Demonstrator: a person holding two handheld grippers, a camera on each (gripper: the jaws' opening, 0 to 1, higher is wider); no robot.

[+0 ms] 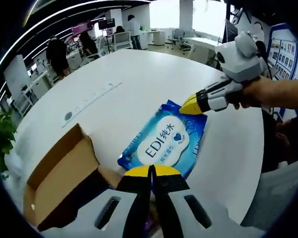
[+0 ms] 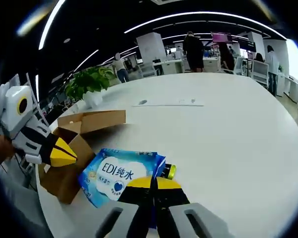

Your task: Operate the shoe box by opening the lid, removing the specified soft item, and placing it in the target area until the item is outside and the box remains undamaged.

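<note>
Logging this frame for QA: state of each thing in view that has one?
shoe box: lid open, on the table
wipes pack: out of the box, flat on the table, both grippers' jaws closed on opposite edges
left gripper: shut on wipes pack
right gripper: shut on wipes pack
white table: bears box and pack

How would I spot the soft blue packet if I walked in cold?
Find the big white round table, then the open brown cardboard box on it. Beside the box lies a flat blue wipes pack, both grippers' yellow-tipped fingers closed on its opposite ends. It alone is glossy blue, with a white oval label reading EDI.
</note>
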